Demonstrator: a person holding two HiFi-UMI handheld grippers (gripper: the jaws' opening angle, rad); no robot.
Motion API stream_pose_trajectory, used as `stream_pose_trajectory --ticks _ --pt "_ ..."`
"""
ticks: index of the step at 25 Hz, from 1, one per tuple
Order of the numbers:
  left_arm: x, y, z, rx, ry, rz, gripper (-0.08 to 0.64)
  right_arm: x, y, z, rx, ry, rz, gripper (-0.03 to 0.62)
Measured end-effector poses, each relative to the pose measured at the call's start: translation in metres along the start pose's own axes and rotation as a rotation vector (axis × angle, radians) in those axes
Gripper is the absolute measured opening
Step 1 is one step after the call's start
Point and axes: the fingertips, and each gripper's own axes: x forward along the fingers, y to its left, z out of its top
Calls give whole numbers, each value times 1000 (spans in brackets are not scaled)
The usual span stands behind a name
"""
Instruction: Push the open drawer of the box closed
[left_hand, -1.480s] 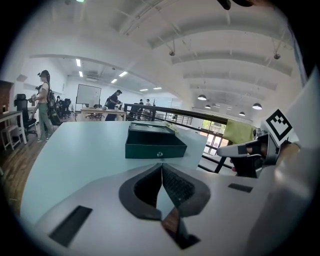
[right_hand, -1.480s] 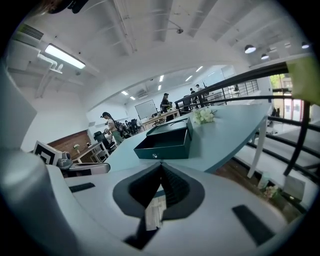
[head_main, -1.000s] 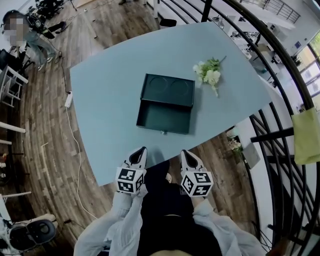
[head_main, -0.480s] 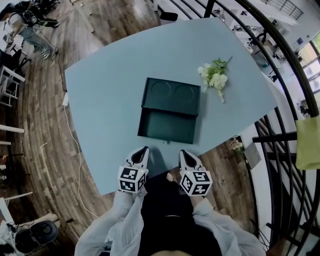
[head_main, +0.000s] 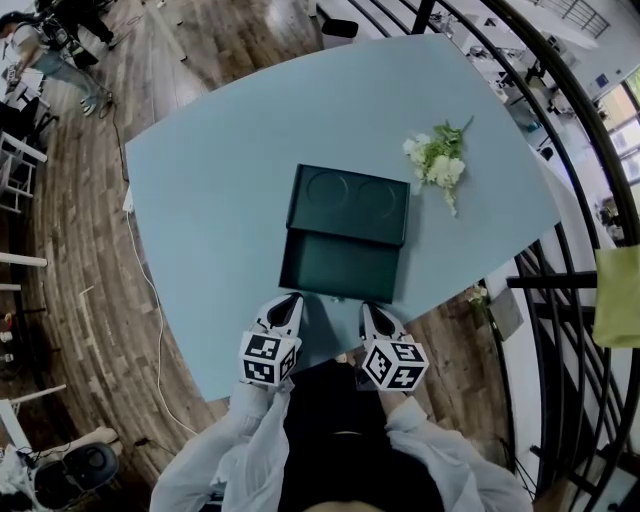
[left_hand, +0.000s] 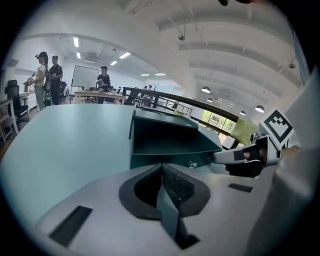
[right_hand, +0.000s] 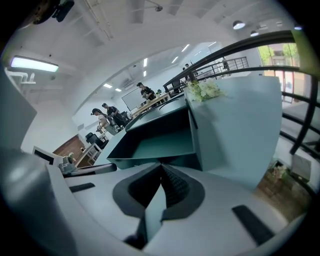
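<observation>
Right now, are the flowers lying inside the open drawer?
No, the flowers lie on the table beside the box, apart from it, and the drawer holds nothing.

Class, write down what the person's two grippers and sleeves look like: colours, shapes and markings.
The left claw and right claw match: each is a pale grey, pointed shell lined with black ribbed pads. Behind each sits a white cube printed with black square markers. The person wears pale grey long sleeves. No cables show.
</observation>
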Motion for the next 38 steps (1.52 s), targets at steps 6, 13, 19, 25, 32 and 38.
stream_pose_trajectory --ticks 6,13,19,25,32,38 --pt "7 2 1 -7 3 -16 17 2 -1 5 8 -7 -15 6" --pt "9 3 3 -7 10 -10 17 3 -1 6 2 1 -14 6" --pt "9 1 7 1 -4 -7 17 1 0 14 -5 -17 -9 6" --pt "10 1 14 19 -15 3 17 5 -1 14 -8 -14 10 6" --pt "15 0 20 23 -21 5 17 6 -3 27 -12 -29 5 6" --pt "21 4 26 20 -27 5 17 12 -4 34 -16 -25 5 6"
